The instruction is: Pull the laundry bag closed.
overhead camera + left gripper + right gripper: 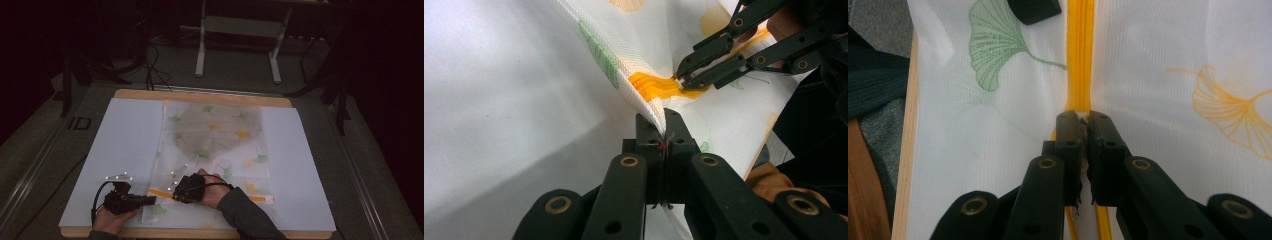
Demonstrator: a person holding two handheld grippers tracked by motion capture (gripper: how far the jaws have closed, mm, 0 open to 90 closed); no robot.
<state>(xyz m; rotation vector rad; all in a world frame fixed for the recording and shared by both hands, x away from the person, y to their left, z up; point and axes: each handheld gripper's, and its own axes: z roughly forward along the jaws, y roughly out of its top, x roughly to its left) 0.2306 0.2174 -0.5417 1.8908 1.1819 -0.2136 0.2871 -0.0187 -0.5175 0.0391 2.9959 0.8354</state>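
A white mesh bag (215, 145) printed with green and orange ginkgo leaves lies flat on the sheet, and a greyish round shape shows through its far half. An orange zipper (260, 199) runs along its near edge. My left gripper (152, 200) is shut on the bag's fabric (649, 35) at the zipper's left end, jaws (663, 120) pinching a raised fold. Just to its right, my right gripper (175, 193) is shut on the zipper (1079, 50), its jaws (1083, 120) closed over the orange tape. The left gripper view has the right gripper (681, 80) biting the zipper (649, 82).
The bag rests on a large white sheet (125, 150) covering a wooden table (200, 95). A white metal stand (237, 30) and cables (150, 65) lie on the dark floor beyond. The person's dark sleeve (245, 212) comes in over the table's near edge.
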